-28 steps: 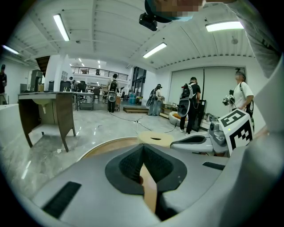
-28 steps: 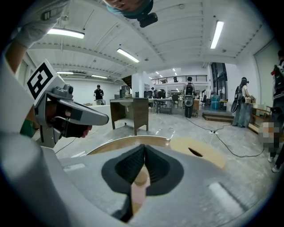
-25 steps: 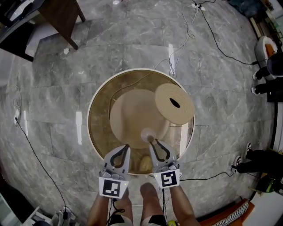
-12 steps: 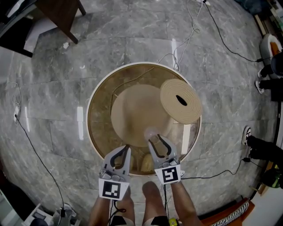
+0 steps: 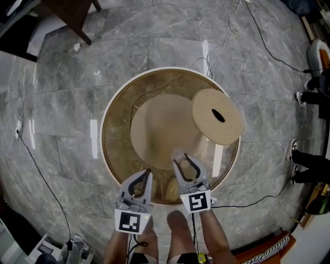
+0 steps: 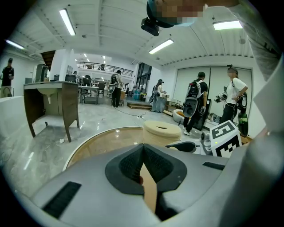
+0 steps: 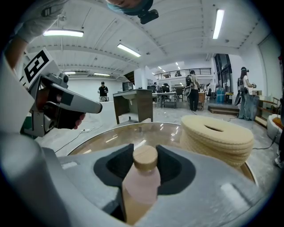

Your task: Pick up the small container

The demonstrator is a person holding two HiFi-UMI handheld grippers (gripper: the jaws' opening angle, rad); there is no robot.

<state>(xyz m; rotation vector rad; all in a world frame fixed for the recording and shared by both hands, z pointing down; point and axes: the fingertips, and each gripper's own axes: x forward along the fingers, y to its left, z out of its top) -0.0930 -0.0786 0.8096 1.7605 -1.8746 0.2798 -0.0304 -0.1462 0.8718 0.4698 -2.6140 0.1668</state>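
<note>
A small pale pink bottle with a tan cap, the small container (image 7: pixel 143 175), stands near the front edge of a round glass-topped table (image 5: pixel 114 105). My right gripper (image 7: pixel 144 156) has the bottle between its jaws, and the jaws are opening, with the dark pads standing off from the cap. In the head view the container (image 5: pixel 178 153) shows faintly at the tips of the right gripper (image 5: pixel 181 160). The left gripper (image 5: pixel 146 173) hovers beside it over the table's front rim, its jaws closed tip to tip on nothing. The left gripper (image 6: pixel 143 160) shows touching pads.
A thick round woven mat stack (image 5: pixel 217 116) with a slot lies on the table's right side, just beyond the bottle. A beige cone base (image 5: pixel 160 126) shows under the glass. Cables (image 5: pixel 221 36) run over the marble floor. A dark wooden desk (image 5: pixel 69 13) stands far left. Shoes (image 5: pixel 304 167) are at the right.
The right gripper's jaws have spread wider and moved slightly forward, so the bottle now sits between them. The left gripper has stayed in place.
</note>
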